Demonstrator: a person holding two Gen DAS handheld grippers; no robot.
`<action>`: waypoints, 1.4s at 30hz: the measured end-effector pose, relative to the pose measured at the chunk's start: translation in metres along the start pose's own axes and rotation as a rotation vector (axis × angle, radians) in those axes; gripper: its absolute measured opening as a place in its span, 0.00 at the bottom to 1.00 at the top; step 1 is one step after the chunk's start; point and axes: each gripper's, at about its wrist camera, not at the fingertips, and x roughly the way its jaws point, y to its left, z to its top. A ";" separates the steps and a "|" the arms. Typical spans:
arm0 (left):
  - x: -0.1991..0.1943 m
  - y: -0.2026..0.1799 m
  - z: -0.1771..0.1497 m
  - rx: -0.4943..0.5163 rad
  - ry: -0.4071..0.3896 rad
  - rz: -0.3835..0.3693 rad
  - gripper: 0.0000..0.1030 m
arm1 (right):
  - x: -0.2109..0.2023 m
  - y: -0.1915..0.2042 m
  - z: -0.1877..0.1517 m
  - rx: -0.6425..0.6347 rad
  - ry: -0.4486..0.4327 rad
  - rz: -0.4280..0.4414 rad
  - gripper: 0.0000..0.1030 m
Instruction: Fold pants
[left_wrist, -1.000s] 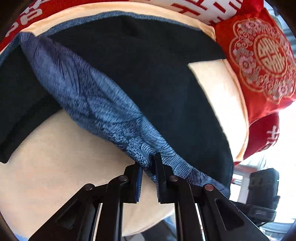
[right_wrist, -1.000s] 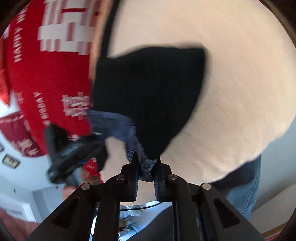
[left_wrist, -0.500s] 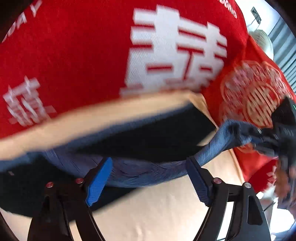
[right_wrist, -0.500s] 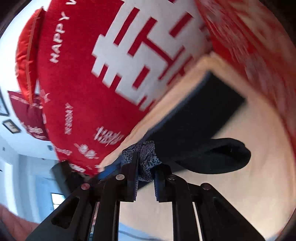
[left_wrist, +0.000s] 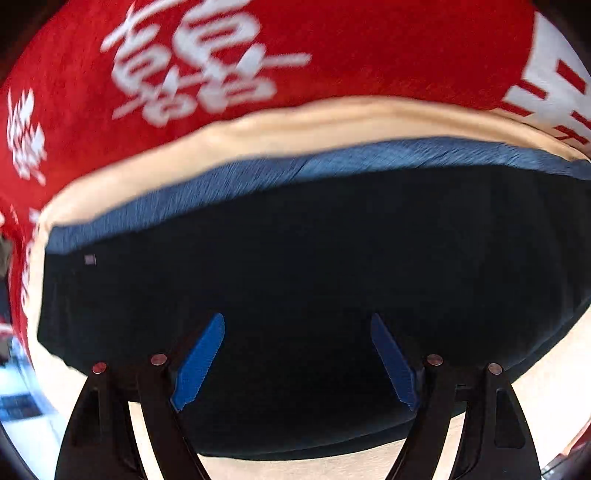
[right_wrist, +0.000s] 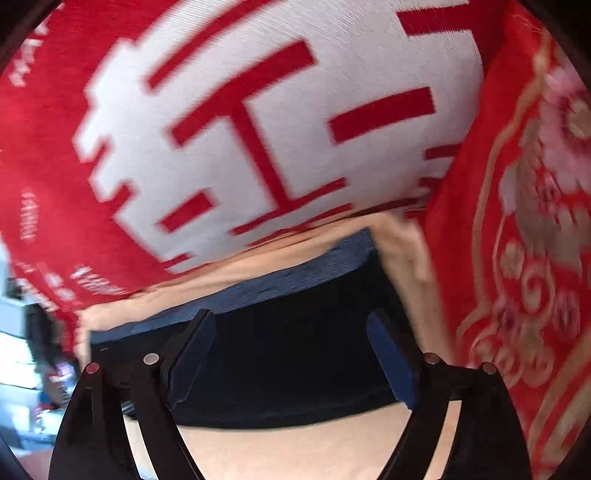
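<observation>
Nearest, the left gripper has its blue pads spread wide with nothing between them, and the right gripper stands parted the same way. Directly ahead of both, the pants lie folded as a dark slab on the cream cushion, a blue patterned edge running along their far side. Beyond that rises a red pillow with white lettering; right of the right gripper sits a red embroidered pillow.

we see dark navy pants with a blue band, red cushions with white characters, and blue finger pads.
</observation>
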 end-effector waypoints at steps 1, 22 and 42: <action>0.000 0.003 -0.002 -0.013 -0.003 -0.012 0.80 | -0.002 -0.002 -0.013 0.028 0.009 0.017 0.83; -0.009 0.009 -0.011 0.005 0.025 -0.017 0.80 | 0.051 -0.052 -0.095 0.369 0.143 0.061 0.10; -0.032 0.114 -0.038 -0.089 -0.047 -0.088 0.80 | 0.058 0.080 -0.146 0.206 0.204 0.111 0.64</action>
